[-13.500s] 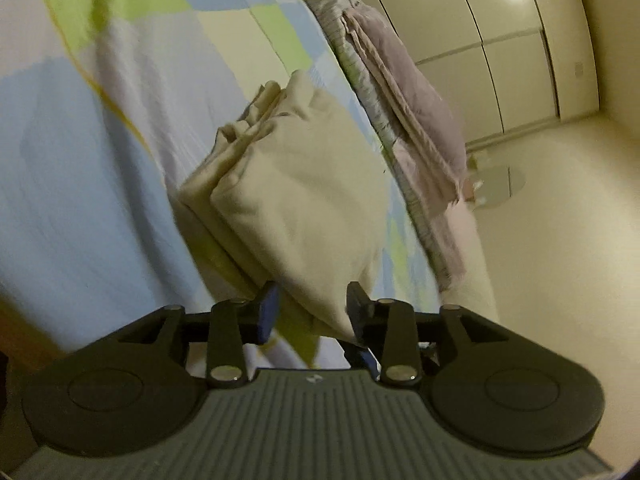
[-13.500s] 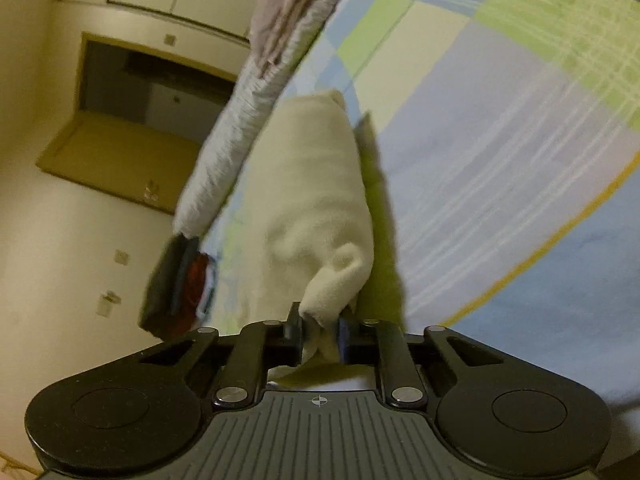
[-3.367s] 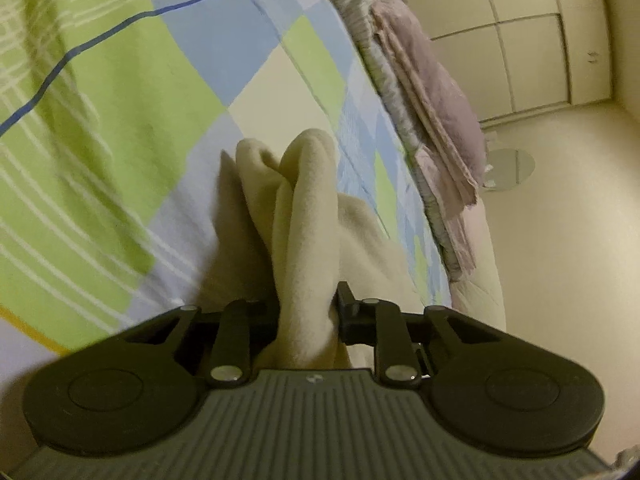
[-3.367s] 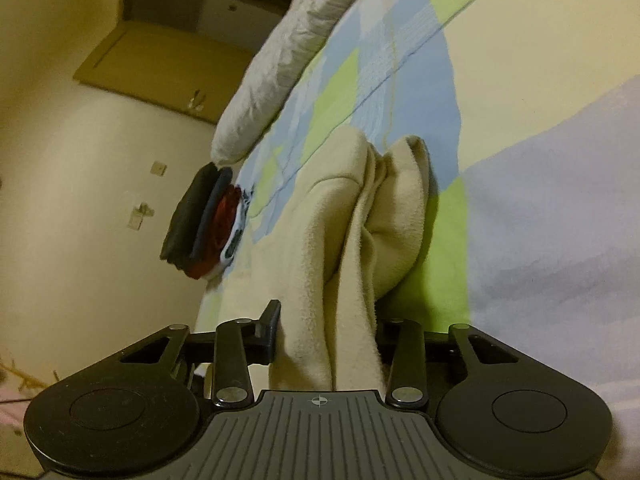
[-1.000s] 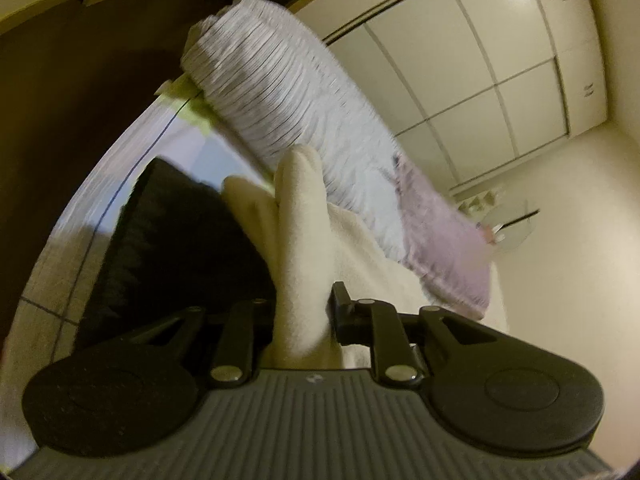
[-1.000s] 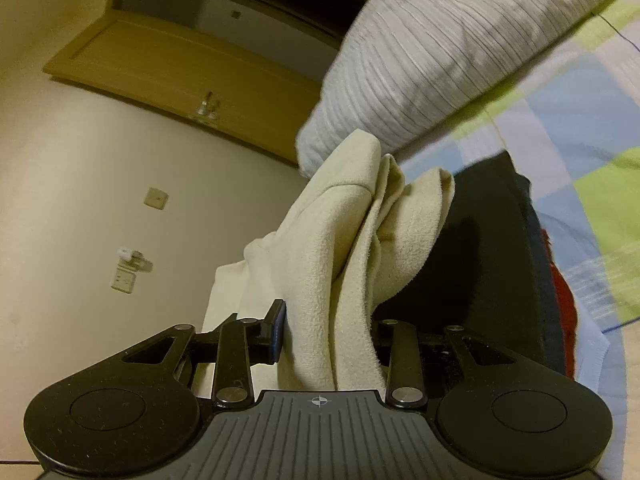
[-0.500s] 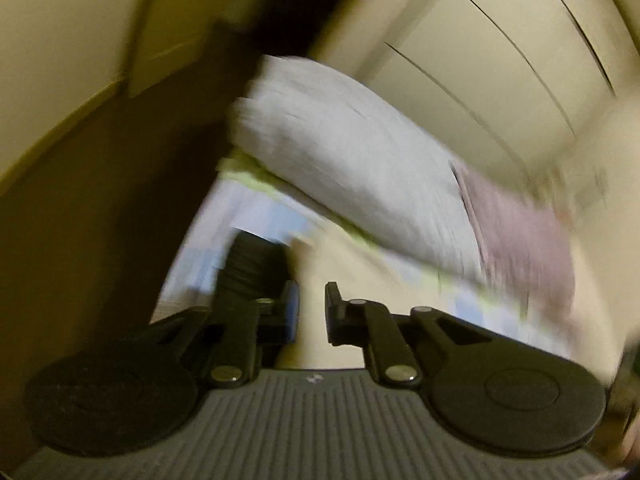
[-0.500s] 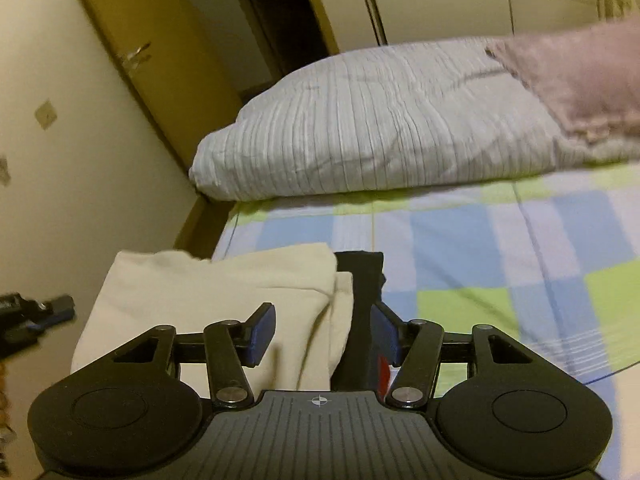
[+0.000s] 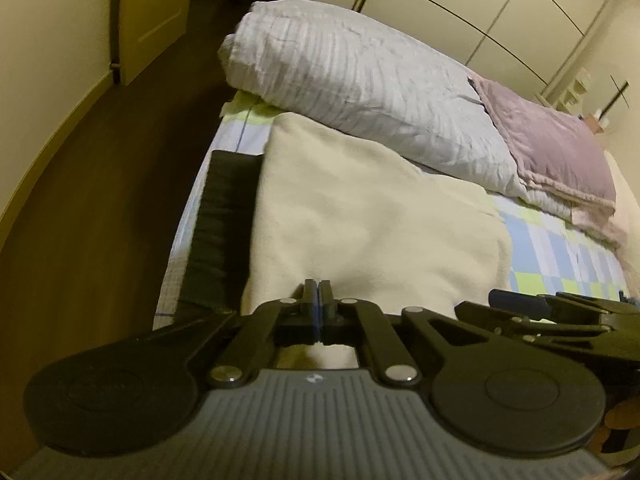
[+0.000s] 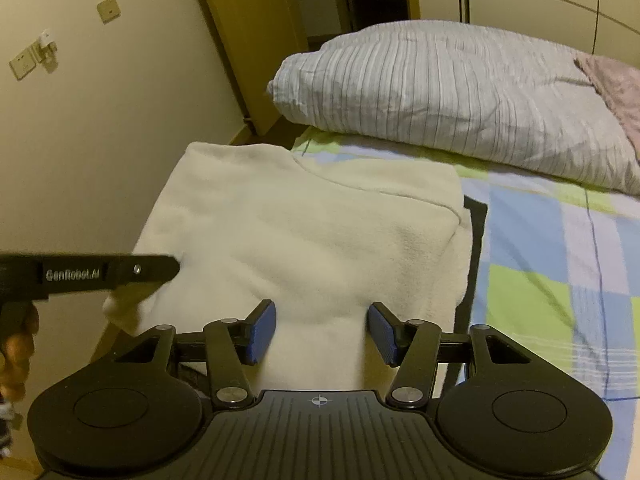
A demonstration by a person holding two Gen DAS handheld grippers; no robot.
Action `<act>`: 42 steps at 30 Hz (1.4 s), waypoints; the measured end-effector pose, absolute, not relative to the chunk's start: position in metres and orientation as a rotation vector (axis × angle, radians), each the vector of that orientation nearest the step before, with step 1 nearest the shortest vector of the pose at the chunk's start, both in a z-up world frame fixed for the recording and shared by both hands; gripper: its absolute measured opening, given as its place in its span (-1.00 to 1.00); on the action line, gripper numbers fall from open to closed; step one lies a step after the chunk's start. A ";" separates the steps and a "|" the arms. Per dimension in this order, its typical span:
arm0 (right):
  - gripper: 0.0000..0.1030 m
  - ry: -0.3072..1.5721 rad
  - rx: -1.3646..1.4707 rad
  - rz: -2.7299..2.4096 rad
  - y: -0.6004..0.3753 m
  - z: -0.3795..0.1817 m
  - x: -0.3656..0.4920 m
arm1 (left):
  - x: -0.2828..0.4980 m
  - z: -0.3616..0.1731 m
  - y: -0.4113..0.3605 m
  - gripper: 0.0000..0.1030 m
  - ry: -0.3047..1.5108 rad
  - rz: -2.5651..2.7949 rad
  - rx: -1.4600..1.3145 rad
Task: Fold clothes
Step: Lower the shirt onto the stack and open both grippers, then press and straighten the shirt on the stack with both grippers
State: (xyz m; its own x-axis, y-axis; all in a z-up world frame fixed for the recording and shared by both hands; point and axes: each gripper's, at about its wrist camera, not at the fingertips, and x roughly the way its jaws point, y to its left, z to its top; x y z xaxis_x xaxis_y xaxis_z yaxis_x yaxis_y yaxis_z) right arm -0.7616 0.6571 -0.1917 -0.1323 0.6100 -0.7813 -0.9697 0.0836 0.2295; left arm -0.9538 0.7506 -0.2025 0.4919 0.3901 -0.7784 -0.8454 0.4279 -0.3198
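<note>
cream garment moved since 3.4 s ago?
Yes. The cream garment was on the checked sheet mid-bed; now it lies atop the dark stack at the bed's corner, by the striped pillow, released by both grippers.

Both wrist views look forward and downward, close over the folded cream garment [image 9: 360, 216] at the bed corner, toward the striped pillow [image 9: 352, 68] in the upper frame. Both share garment, pillow and checked sheet [image 10: 560, 248]. Each catches the other tool at frame edge: right gripper [image 9: 520, 300], left gripper [image 10: 160, 268].
</note>
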 end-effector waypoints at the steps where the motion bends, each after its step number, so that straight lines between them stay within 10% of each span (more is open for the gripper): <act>1: 0.07 0.912 -0.524 1.467 0.660 -0.193 -0.764 | -0.957 -0.204 0.753 -0.94 0.677 0.853 -0.784; 42: -0.12 1.015 -0.224 1.344 0.691 -0.185 -0.659 | -0.950 -0.196 0.811 -0.92 0.530 0.922 -0.794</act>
State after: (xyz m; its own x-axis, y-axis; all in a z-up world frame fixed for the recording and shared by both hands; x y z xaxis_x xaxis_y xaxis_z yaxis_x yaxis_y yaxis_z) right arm -0.6590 0.6908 -0.1853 -0.1080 0.6958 -0.7101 -0.8735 0.2746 0.4019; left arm -0.9501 0.8111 -0.1956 0.5130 0.4929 -0.7028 -0.8553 0.3621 -0.3705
